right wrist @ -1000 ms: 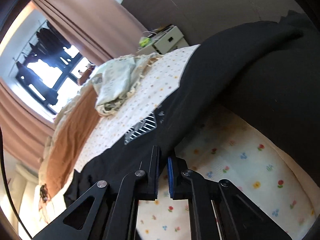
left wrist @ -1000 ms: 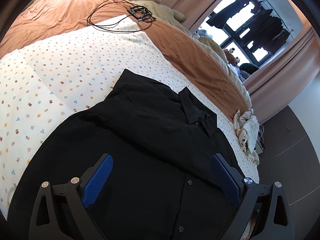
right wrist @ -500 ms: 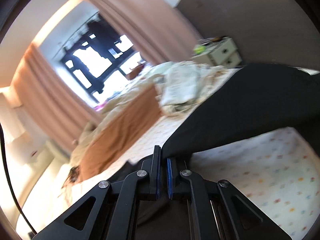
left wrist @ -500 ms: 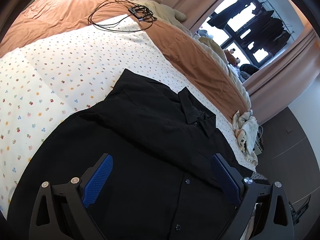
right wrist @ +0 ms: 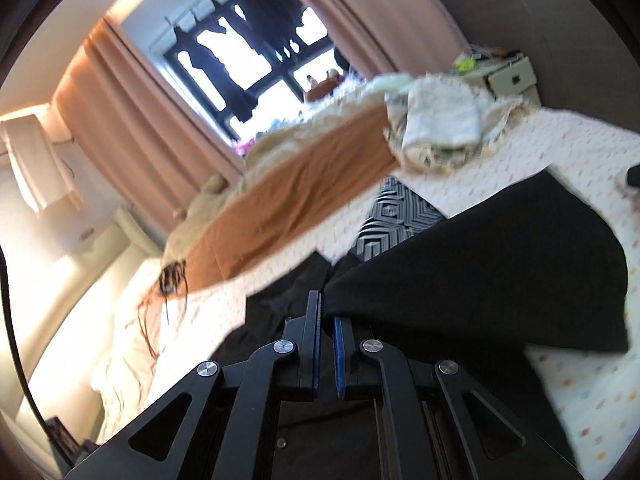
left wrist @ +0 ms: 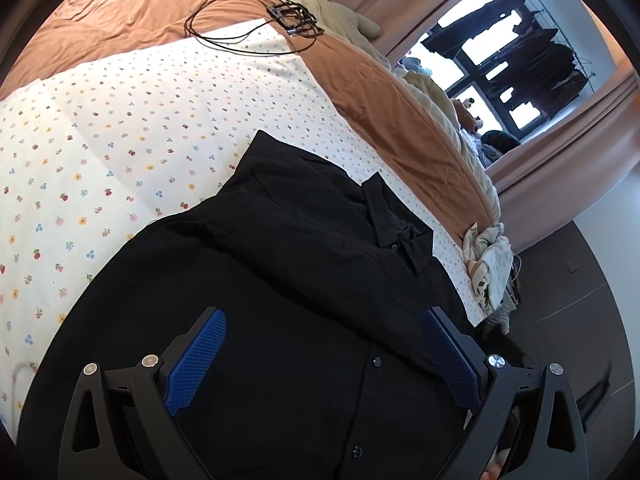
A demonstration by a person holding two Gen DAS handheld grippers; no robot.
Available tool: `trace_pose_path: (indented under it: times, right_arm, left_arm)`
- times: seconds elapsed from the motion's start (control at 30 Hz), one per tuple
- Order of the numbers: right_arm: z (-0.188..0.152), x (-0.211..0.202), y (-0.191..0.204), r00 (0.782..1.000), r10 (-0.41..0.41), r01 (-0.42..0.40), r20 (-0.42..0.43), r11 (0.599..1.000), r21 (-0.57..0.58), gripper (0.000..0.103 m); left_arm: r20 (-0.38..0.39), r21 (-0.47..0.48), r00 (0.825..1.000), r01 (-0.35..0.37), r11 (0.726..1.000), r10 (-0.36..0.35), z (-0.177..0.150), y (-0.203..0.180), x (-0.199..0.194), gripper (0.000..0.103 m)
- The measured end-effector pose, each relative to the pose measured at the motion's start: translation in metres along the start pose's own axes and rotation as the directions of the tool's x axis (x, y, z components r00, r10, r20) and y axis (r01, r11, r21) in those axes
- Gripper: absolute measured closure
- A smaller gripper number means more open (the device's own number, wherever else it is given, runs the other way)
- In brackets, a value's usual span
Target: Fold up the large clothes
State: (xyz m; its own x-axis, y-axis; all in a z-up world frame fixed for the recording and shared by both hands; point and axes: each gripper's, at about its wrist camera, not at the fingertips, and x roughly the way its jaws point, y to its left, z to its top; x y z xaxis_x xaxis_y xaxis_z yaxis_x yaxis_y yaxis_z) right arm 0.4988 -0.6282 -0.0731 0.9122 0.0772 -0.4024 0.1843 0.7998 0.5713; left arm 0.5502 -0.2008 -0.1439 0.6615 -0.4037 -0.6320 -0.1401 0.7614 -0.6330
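My right gripper [right wrist: 327,312] pinches a lifted fold of the black shirt [left wrist: 280,280] above the floral bedsheet [left wrist: 120,128].

My left gripper [left wrist: 322,344] hovers spread wide over the shirt's buttoned front; the collar [left wrist: 394,224] points toward a crumpled cloth [left wrist: 490,264] at the bed's edge.

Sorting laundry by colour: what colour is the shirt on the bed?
Black shirt, plain with dark buttons; the left wrist view shows it best.

Window [right wrist: 256,60] glare, right-view motion blur
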Motion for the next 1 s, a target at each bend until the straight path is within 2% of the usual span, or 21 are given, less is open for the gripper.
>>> trace_pose_path:
  times: [0.13, 0.2, 0.23, 0.27, 0.33, 0.4, 0.6, 0.83, 1.0]
  right_arm:
    - [-0.021, 0.042, 0.004, 0.993, 0.001, 0.0, -0.117, 1.0, 0.007, 0.096]
    - [-0.033, 0.065, 0.005, 0.978, -0.052, 0.052, -0.201, 0.999, -0.004, 0.095]
    - [-0.039, 0.073, 0.004, 0.968, -0.085, 0.086, -0.238, 0.996, -0.008, 0.092]
    - [-0.044, 0.081, 0.002, 0.956, -0.091, 0.094, -0.279, 0.996, -0.004, 0.086]
    - [-0.055, 0.086, -0.004, 0.94, -0.046, 0.067, -0.337, 0.997, 0.049, 0.044]
    - [-0.056, 0.078, -0.011, 0.946, -0.04, 0.074, -0.322, 0.993, 0.096, 0.03]
    - [-0.053, 0.035, -0.047, 0.96, -0.05, 0.116, -0.277, 0.967, 0.227, 0.029]
    - [-0.047, -0.011, -0.103, 0.974, -0.136, 0.199, -0.179, 0.891, 0.407, 0.029]
    - [-0.046, -0.032, -0.137, 0.971, -0.199, 0.238, -0.132, 0.841, 0.486, 0.029]
  left_arm:
    - [-0.008, -0.012, 1.0, -0.006, 1.0, 0.006, 0.004, 0.006, 0.003, 0.005]
    - [-0.016, -0.03, 1.0, -0.008, 1.0, 0.007, 0.005, 0.009, 0.005, 0.005]
    - [-0.02, -0.039, 1.0, -0.006, 0.999, 0.006, 0.006, 0.01, 0.005, 0.005]
    - [-0.023, -0.043, 1.0, -0.007, 0.999, 0.006, 0.005, 0.011, 0.005, 0.005]
    - [-0.029, -0.035, 1.0, -0.012, 0.999, 0.011, 0.005, 0.01, 0.005, 0.005]
    - [-0.033, -0.024, 0.999, -0.006, 1.0, 0.005, 0.005, 0.008, 0.005, 0.005]
    - [-0.032, -0.018, 0.999, 0.0, 1.0, -0.001, 0.003, 0.005, 0.003, 0.005]
    - [-0.02, -0.02, 1.0, 0.005, 1.0, -0.006, 0.003, 0.002, -0.001, 0.005]
    - [-0.023, -0.038, 1.0, 0.004, 0.999, -0.004, 0.004, 0.006, 0.0, 0.005]
